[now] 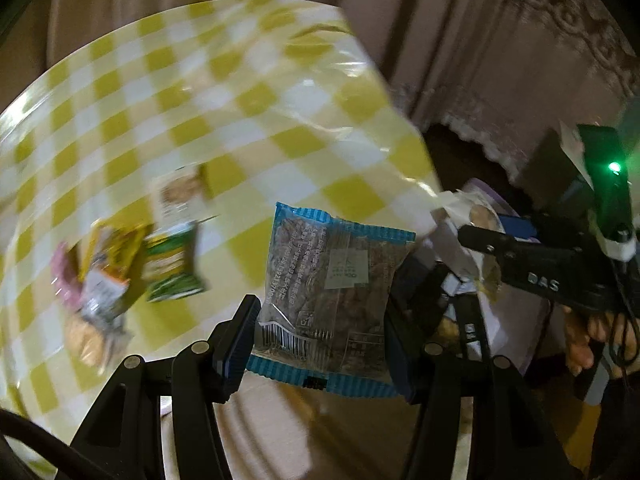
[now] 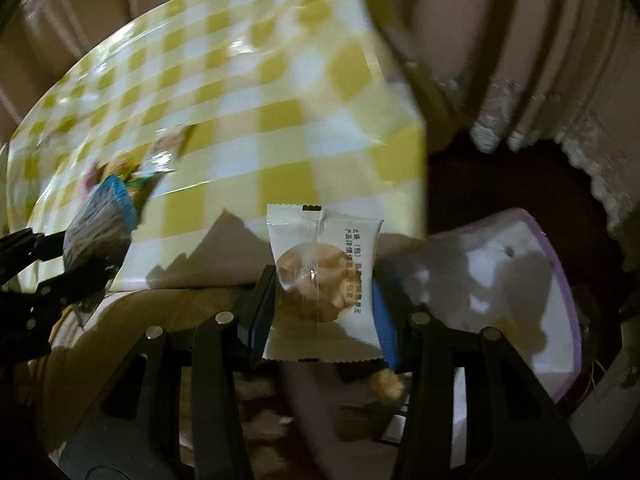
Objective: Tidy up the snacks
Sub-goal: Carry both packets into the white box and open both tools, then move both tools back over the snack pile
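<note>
My left gripper [image 1: 320, 336] is shut on a blue-edged clear snack packet [image 1: 328, 296], held upright past the table's near edge. In the right wrist view the same packet [image 2: 100, 232] shows at the left in the left gripper [image 2: 86, 258]. My right gripper [image 2: 324, 312] is shut on a white packet with a round biscuit [image 2: 324, 280], above a white bin with a purple rim [image 2: 520, 280]. The right gripper [image 1: 486, 258] also appears at the right of the left wrist view, holding the white packet [image 1: 480, 216]. Several loose snack packets [image 1: 132, 264] lie on the yellow checked table [image 1: 240, 100].
Beige curtains [image 1: 500, 40] with lace hems hang behind the table. A dark floor gap [image 2: 500, 184] lies between the table corner and the bin. A hand [image 1: 600, 332] grips the right gripper's handle. Both views are motion-blurred.
</note>
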Tool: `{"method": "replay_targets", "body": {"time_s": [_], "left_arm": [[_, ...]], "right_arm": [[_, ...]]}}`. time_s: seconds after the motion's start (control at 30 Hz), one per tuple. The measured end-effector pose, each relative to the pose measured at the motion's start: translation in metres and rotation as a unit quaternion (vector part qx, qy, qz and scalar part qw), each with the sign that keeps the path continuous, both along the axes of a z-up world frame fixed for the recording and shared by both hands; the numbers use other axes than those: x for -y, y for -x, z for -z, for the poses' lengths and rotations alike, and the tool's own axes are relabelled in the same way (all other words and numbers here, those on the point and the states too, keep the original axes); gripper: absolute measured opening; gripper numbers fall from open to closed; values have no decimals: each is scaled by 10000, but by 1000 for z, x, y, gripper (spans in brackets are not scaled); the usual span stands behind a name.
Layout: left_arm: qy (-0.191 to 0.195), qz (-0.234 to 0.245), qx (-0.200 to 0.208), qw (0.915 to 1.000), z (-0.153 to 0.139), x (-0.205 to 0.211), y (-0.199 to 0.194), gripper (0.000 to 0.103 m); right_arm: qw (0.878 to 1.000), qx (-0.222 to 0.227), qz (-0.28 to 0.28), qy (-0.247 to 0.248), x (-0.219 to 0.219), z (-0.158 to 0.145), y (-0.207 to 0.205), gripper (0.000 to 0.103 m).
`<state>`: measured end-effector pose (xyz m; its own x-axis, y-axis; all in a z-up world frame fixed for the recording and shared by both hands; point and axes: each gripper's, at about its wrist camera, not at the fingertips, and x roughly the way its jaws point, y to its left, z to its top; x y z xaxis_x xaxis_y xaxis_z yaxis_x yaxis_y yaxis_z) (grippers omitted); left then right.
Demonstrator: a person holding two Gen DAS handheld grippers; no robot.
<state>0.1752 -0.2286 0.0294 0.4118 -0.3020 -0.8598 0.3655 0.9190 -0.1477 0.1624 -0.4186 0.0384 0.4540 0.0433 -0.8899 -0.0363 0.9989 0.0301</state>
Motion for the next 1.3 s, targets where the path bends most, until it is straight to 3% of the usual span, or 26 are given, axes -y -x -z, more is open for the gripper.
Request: {"method": "replay_targets", "body": {"time_s": [0.33,0.63,0.77,0.97,1.3], "left_arm": [[91,1000,-341,9944,15,83,-7,58],[125,1598,-802,9838,35,133,-1,59],[342,1623,-982,9812,38,133,-3,65],[422,1388,-921,9851,34,118,-4,71],[538,914,-429,9934,16,85,-9,71]], "right_arm": [[9966,-43,804,151,80,10,-4,49],[9942,-112,1066,108,112,16,-10,50],[9943,-119,1056,108,113,17,-14,57],[9943,-95,1059,108,110,14,-15,67],[9961,-23,874,79,84,4,-18,72]]}}
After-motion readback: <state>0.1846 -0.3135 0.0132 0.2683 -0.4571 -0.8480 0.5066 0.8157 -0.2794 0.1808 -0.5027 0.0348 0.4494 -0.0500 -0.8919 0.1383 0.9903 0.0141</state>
